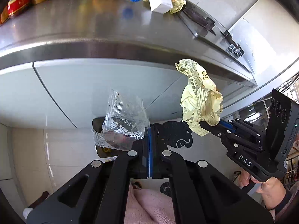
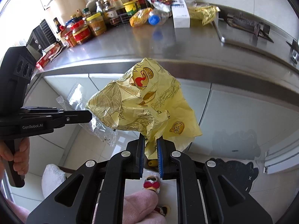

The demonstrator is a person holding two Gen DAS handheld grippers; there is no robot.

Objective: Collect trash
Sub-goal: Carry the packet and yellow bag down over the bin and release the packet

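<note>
**Operator:** Steel counter point(image 1: 74, 24) fills the background, white cabinet doors under it, pale floor tile below. I'm holding both pieces of trash out in front of that counter's edge, below its lip.

**Spotter:** What worries you?

**Operator:** The yellow wrapper point(image 2: 145, 104) first. My right gripper point(image 2: 150, 150) has closed down on only its lowest corner; the pads are near each other with a thin fold between them, and the whole crumpled bulk balloons above. I judge a quick swing could tug that fold out and the wrapper would drop to the floor. The clear plastic packet point(image 1: 124, 123) is slippery film; my left gripper point(image 1: 149, 140) has its pads pressed nearly together, the packet's corner at their left side. I can't tell how much film is really pinched, so it could slide free.

**Spotter:** How do they look?

**Operator:** Wrapper is thin, creased yellow paper or film with brown line drawings and a red-and-orange emblem near its top. Packet is transparent, torn open, white lettering, dark crumbs inside.

**Spotter:** Anything left on the counter?

**Operator:** Yes, at its far side: a blue-capped bottle point(image 2: 155, 19), a white box point(image 2: 180, 16), another yellow wrapper point(image 2: 204, 14), beside jars and sauces. A dark bin-like shape sits beneath the packet, unclear.
</note>
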